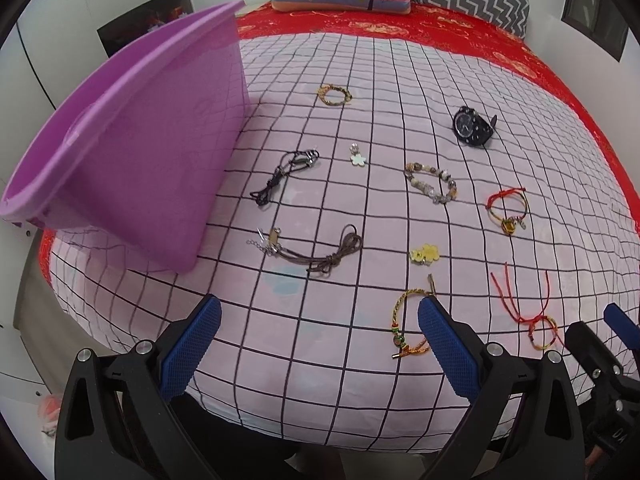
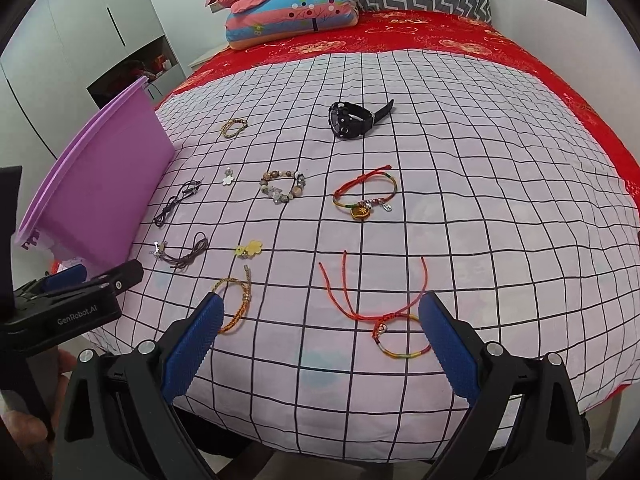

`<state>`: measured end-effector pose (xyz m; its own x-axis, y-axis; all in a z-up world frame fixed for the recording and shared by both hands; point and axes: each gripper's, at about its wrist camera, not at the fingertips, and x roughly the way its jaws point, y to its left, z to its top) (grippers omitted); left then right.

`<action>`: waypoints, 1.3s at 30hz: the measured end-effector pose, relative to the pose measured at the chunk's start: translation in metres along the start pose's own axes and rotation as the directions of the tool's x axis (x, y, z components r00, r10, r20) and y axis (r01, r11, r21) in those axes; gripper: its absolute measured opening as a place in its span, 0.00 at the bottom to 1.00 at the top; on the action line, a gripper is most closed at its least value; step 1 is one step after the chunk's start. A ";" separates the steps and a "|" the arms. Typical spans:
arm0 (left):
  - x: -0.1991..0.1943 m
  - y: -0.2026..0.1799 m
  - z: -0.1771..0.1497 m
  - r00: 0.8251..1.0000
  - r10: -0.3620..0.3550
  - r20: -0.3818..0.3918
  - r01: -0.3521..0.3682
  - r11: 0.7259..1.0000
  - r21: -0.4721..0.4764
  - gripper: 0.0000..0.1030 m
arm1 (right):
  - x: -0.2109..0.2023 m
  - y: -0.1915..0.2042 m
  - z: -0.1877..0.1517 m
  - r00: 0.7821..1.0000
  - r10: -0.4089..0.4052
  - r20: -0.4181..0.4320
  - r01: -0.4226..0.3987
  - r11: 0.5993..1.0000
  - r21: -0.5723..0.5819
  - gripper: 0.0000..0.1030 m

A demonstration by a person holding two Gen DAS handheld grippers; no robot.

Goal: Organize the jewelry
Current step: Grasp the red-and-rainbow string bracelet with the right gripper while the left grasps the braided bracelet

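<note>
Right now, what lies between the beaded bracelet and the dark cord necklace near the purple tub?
A small white flower charm; both wrist views show it.

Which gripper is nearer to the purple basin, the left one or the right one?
Left. The left gripper hangs open just beside the purple basin; the right gripper is open farther right, over the red string bracelet.

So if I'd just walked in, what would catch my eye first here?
Probably the big purple tub at the bed's left edge, then the jewelry scattered over the pink checked sheet: a black watch farthest back, a beaded bracelet mid-sheet. Both grippers, left and right, are open and empty.
</note>
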<state>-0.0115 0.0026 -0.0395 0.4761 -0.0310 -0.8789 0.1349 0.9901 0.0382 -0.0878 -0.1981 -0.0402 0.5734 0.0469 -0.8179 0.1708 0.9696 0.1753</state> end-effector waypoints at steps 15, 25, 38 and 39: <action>0.053 -0.025 -0.029 0.997 -0.072 -0.037 0.072 0.997 0.014 0.94 | 0.045 -0.043 -0.024 0.995 -0.088 -0.052 0.086 0.996 -0.032 0.90; 0.082 -0.030 -0.033 0.994 -0.073 -0.083 0.073 0.997 -0.001 0.94 | 0.074 -0.061 -0.033 0.987 -0.133 -0.086 0.130 0.991 -0.036 0.90; 0.098 -0.043 -0.032 0.996 -0.060 -0.066 0.061 0.998 0.024 0.95 | 0.091 -0.068 -0.041 0.986 -0.136 -0.098 0.131 0.990 -0.057 0.90; 0.098 -0.043 -0.032 0.996 -0.058 -0.062 0.059 0.998 0.022 0.95 | 0.091 -0.069 -0.042 0.986 -0.134 -0.096 0.129 0.990 -0.056 0.89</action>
<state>0.0019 -0.0389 -0.1424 0.4124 -0.0797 -0.9075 0.1821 0.9833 -0.0036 -0.0811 -0.2503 -0.1494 0.4653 -0.0606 -0.8831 0.1979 0.9795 0.0371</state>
